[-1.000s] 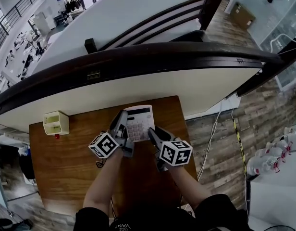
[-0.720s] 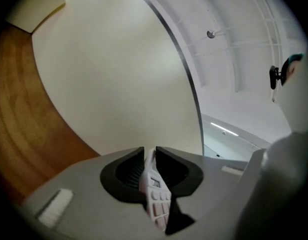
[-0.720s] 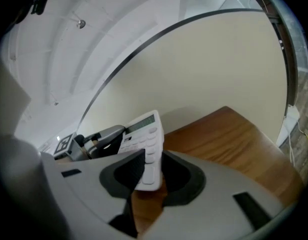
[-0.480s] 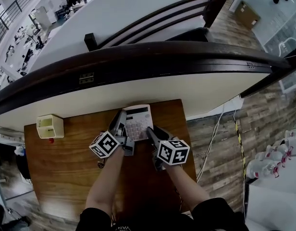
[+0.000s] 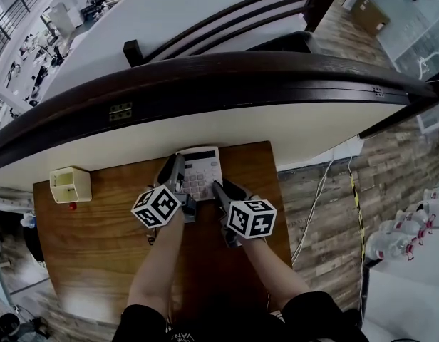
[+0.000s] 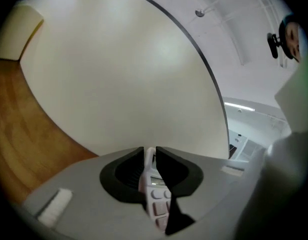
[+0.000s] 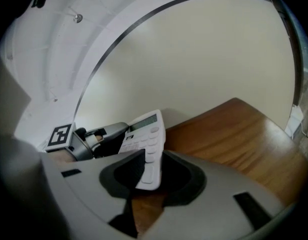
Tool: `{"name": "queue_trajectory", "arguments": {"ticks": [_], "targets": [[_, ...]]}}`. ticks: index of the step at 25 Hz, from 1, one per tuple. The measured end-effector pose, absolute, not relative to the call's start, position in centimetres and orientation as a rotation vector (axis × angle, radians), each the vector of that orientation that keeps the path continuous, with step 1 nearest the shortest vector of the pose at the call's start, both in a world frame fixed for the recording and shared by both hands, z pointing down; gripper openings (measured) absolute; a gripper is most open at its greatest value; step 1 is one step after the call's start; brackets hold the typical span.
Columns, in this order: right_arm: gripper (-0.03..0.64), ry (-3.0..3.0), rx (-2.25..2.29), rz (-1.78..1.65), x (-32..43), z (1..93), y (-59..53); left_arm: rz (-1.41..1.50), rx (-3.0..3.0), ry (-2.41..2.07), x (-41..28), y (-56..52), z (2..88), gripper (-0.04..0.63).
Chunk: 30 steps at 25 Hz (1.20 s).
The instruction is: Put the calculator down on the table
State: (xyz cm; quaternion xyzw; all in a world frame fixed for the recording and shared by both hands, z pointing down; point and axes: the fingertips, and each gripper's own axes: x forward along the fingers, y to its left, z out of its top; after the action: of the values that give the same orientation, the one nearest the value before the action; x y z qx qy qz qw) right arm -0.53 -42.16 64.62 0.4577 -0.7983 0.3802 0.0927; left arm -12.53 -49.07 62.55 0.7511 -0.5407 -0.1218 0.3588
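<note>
A white calculator (image 5: 201,169) hangs low over the far part of the brown wooden table (image 5: 98,248), held from both sides. My left gripper (image 5: 179,179) is shut on its left edge, and in the left gripper view I see the calculator (image 6: 155,196) edge-on between the black pads. My right gripper (image 5: 217,189) is shut on the near right corner. In the right gripper view the calculator (image 7: 146,134) is tilted, keys up, its display end towards the wall. Whether it touches the table (image 7: 234,129) I cannot tell.
A cream partition wall (image 5: 276,123) with a dark curved top rail rises right behind the table. A small cream box (image 5: 70,184) stands at the table's far left, with a little red thing (image 5: 72,206) beside it. The table's right edge drops to plank flooring with a white cable (image 5: 312,205).
Both grippers have sunk towards the tabletop with the calculator and shifted a little towards the wall. Both grips look unchanged.
</note>
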Motion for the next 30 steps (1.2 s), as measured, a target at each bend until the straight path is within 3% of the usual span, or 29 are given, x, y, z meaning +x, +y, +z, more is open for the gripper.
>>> {"name": "queue_trajectory", "arguments": {"ticks": [19, 30], "targets": [[0.116, -2.236, 1.333, 0.880, -1.4, 65.7, -42.8, 0.274, 2.197, -1.564, -11.3, -49.1, 64.3, 0.109], [0.117, -2.247, 1.384, 0.861, -0.5, 65.0, -42.0, 0.261, 2.164, -1.558, -13.1, -48.1, 64.2, 0.169]]}}
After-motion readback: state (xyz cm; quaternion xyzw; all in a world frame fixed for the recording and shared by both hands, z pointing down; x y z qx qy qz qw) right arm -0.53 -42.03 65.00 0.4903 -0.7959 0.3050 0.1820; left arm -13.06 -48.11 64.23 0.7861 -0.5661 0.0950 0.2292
